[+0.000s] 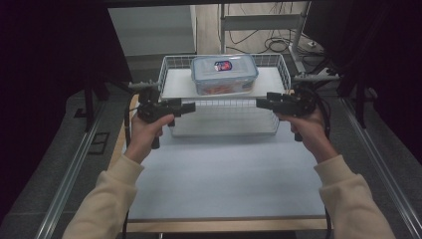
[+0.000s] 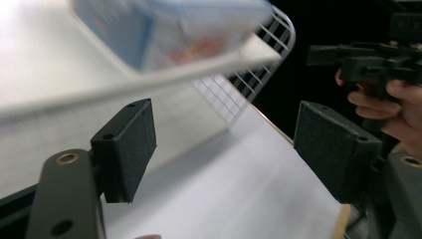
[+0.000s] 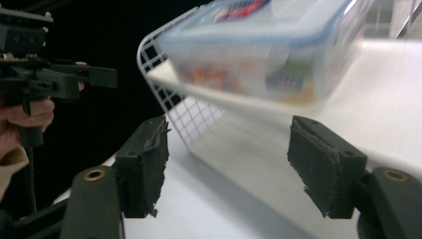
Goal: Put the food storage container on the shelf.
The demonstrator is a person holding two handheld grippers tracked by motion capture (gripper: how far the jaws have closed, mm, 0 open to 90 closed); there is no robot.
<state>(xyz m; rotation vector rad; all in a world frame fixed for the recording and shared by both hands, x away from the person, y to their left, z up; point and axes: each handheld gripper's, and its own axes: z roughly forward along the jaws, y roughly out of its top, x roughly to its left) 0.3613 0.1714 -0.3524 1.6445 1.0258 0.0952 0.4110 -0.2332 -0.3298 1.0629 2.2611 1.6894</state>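
Your near half of the surface (image 1: 219,174) lies bare — open room between your forearms for either hand-held gripper. Ahead, the wire basket (image 1: 224,107) spans the far end, its mesh front wall blocking a level approach. Inside it a white shelf (image 1: 174,82) carries the lidded container (image 1: 224,74) — open above, with a low gap beneath the shelf.
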